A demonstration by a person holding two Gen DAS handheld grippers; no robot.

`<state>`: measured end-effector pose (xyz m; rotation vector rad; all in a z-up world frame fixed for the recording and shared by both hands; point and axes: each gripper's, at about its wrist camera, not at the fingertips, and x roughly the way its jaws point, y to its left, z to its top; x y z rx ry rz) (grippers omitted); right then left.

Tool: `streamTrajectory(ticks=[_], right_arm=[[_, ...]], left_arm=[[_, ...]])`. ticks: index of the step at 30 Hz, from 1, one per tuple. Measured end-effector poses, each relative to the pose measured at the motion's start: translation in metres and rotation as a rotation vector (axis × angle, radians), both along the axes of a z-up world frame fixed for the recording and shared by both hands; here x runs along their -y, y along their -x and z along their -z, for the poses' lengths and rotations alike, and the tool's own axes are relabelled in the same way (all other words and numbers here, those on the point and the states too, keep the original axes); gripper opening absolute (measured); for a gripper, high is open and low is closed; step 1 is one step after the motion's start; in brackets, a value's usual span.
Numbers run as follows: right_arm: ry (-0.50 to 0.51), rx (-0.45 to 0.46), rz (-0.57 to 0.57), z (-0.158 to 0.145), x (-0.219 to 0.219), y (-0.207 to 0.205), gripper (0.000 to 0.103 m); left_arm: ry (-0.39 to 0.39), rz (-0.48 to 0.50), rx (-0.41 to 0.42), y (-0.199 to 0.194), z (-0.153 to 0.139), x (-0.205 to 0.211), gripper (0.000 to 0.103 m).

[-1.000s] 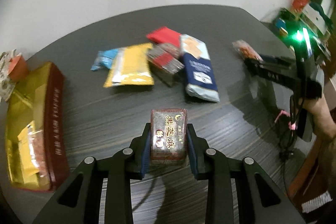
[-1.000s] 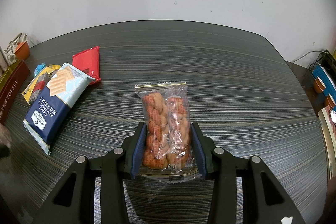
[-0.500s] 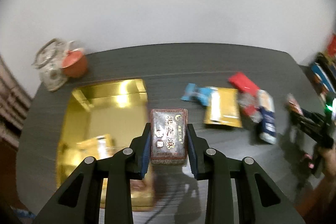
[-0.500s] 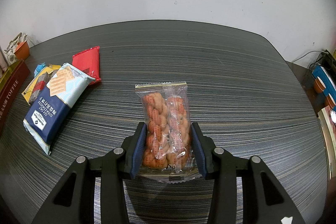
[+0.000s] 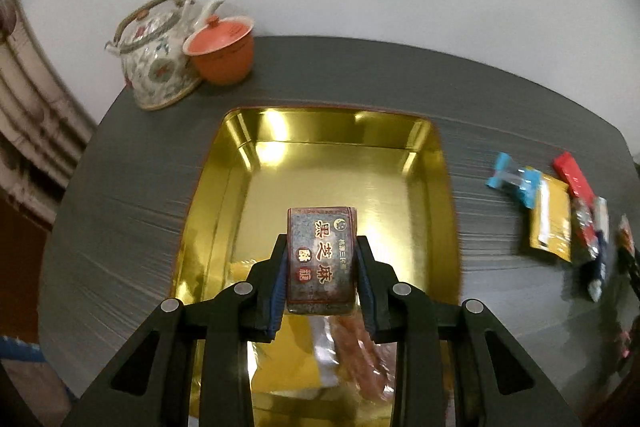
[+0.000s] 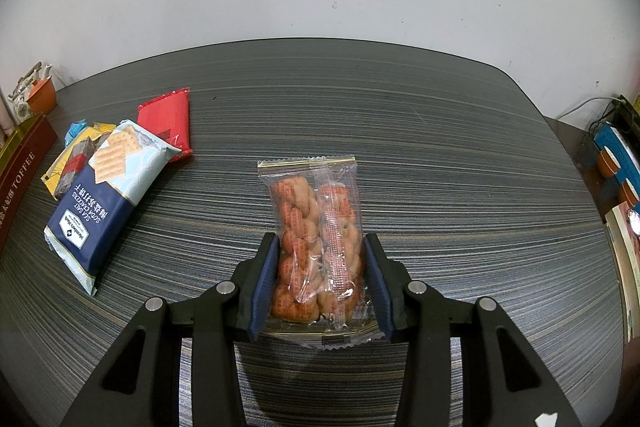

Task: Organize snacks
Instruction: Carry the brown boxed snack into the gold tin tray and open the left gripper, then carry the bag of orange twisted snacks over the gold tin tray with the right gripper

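In the left wrist view, the left gripper (image 5: 321, 279) is clamped tight on a small brown snack block (image 5: 321, 259) with red and gold writing. A second ago this block hung over the bare gray table (image 5: 152, 187), with the pile of snacks ahead of it. Now the view has swung over, and the block hangs above the gold tin (image 5: 436, 195). A yellow packet (image 5: 288, 363) and a clear bag of orange snacks (image 5: 360, 347) already lie in the near end of the tin. The far end of the tin is bare. A teapot (image 5: 156, 55) and an orange cup (image 5: 222, 53) stand behind the tin. The leftover snacks (image 5: 560, 211) now sit far off to the right side. This means the block looks about ready to be let go into the tin. In the right wrist view, nothing has changed. The right gripper (image 6: 322, 283) holds a clear bag of twisted snacks (image 6: 316, 239), its two blue pads pressing the sides of the bag. It waits over the table in the same spot. A blue cracker bag (image 6: 100, 199), a red packet (image 6: 166, 123) and some more small packets lie to the left, not yet put away.
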<state>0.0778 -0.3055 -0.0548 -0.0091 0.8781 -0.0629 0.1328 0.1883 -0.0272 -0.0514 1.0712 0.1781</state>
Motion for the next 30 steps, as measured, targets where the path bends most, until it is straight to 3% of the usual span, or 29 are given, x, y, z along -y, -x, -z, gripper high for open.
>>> streamTrajectory(ticks=[14, 16, 18, 20, 30], right_arm=[[0.0, 0.0, 0.0, 0.0, 0.0, 0.0, 0.04], [0.0, 0.0, 0.0, 0.0, 0.0, 0.0, 0.04], [0.0, 0.0, 0.0, 0.0, 0.0, 0.0, 0.04], [0.0, 0.0, 0.001, 0.0, 0.0, 0.0, 0.04], [0.0, 0.0, 0.0, 0.0, 0.0, 0.0, 0.04]], left_arm=[[0.008, -0.033, -0.076, -0.015, 0.025, -0.025, 0.033], [0.008, -0.031, -0.074, -0.015, 0.025, -0.026, 0.036], [0.017, -0.036, -0.07, -0.014, 0.025, -0.027, 0.058], [0.016, -0.045, -0.057, -0.011, 0.022, -0.028, 0.066], [-0.019, 0.006, 0.026, 0.028, -0.019, -0.017, 0.067]])
